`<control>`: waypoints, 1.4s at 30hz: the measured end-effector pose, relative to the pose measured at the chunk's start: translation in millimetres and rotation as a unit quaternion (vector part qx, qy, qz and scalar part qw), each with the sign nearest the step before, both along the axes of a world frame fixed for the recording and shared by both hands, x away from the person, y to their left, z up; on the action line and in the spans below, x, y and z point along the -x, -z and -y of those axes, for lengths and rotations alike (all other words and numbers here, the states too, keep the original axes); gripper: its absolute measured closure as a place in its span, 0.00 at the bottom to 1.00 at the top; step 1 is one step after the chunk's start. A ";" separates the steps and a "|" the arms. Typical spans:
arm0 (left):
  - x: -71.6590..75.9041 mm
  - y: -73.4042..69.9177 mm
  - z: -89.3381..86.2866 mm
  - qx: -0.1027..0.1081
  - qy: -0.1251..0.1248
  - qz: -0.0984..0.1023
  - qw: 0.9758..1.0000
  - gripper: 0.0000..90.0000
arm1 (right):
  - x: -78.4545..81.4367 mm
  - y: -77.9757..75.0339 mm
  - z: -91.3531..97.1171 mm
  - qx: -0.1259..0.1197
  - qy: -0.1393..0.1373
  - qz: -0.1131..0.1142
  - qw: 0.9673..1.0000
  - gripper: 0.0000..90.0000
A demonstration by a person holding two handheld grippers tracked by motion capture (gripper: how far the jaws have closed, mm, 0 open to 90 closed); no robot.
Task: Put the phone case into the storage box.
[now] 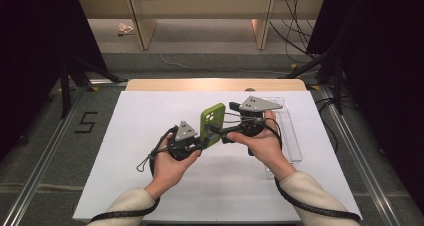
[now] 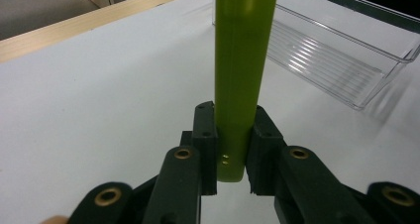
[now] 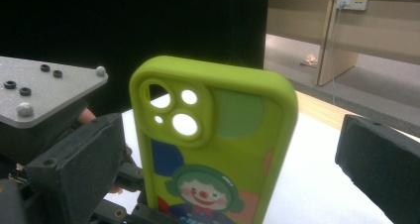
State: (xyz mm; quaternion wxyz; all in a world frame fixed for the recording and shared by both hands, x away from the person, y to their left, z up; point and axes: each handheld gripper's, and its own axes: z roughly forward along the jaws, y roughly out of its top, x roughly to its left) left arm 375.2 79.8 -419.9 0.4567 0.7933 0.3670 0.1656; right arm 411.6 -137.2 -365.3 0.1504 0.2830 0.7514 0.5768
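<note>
A: While the left gripper [image 1: 200, 140] sits mid-table, what's it got?

B: Green phone case [image 1: 212, 124], held upright above the white table [image 1: 150, 121]. In left gripper view the jaws are clamped on the case's lower end [image 2: 233, 154], one pad [image 2: 205, 135] on each flat face, edge-on to cam.

A: Right gripper [image 1: 226, 131]?

B: Just right of the case, pointing left at it. In right gripper view its jaws stand apart, one pad [image 3: 79, 159] at left, the other [image 3: 381, 169] at right, case [image 3: 218, 149] between them, and neither pad is touching it. Back of case faces that cam: camera cutout top left, clown print lower down.

A: Case empty?

B: Light shows thru the lens holes, can't tell more.

A: Other stuff?

B: Clear plastic tray [image 1: 295, 136] on the table's right side, near the right hand [image 1: 262, 146]. In left gripper view it's to the far right [image 2: 346, 60], well apart from the case. Left hand [image 1: 170, 166] is under its gripper, near side.
</note>
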 end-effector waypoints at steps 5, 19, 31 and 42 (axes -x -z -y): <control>-0.7 0.5 3.2 0.001 0.000 -0.002 1.000 0.86 | 0.5 -0.6 -0.3 -0.003 0.001 0.001 1.000 0.00; -3.6 1.6 10.7 0.002 0.000 -0.006 1.000 0.86 | 0.7 -0.9 1.1 -0.010 0.022 0.005 1.000 0.00; -5.1 3.6 15.7 0.001 0.001 -0.009 1.000 0.86 | 0.7 1.8 0.0 -0.011 0.030 0.001 0.999 0.01; -4.5 3.5 22.3 0.001 0.005 -0.010 1.000 0.86 | 0.2 3.9 0.6 -0.010 0.043 0.001 0.999 0.01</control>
